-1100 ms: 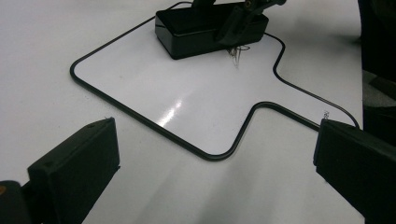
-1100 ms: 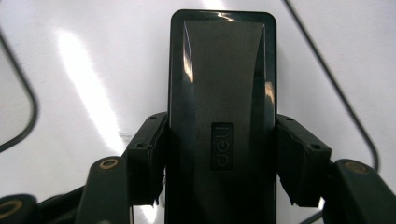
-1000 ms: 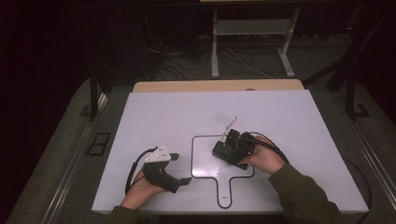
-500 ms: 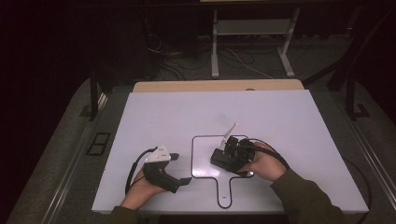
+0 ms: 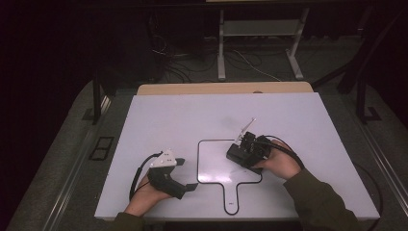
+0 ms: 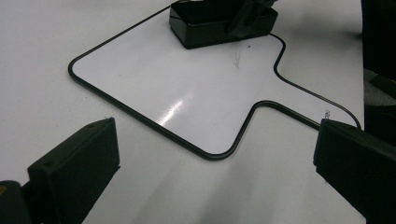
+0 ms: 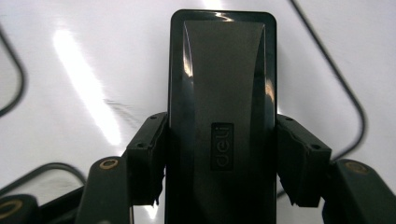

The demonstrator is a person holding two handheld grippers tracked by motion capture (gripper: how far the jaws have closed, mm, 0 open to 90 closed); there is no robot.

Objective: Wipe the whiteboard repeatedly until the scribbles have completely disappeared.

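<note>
A black block eraser point(image 7: 222, 84) with a "deli" logo lies flat on a small paddle-shaped whiteboard point(image 5: 211, 166) with a black rim. My right gripper point(image 7: 222, 128) is shut on the eraser's long sides, one pad point(image 7: 149, 140) on each flank. In the high view the right gripper point(image 5: 244, 151) and the eraser point(image 5: 235, 155) sit at the board's right edge. My left gripper point(image 5: 188, 174) rests on the table left of the board, open and holding nothing. The left gripper view shows the left gripper point(image 6: 215, 140) with its jaws wide apart, the whiteboard point(image 6: 187, 84) and the eraser point(image 6: 205, 23) beyond.
The whiteboard lies on a white table point(image 5: 192, 120) with a wooden strip point(image 5: 221, 88) along its far edge. The board's handle point(image 5: 232, 197) points toward the near edge. A black cable point(image 5: 284, 147) loops from the right gripper. Beyond the table, a metal stand point(image 5: 221, 48) and floor cables.
The right gripper has slid the eraser a little to the right and away across the board. The left gripper has not moved.
</note>
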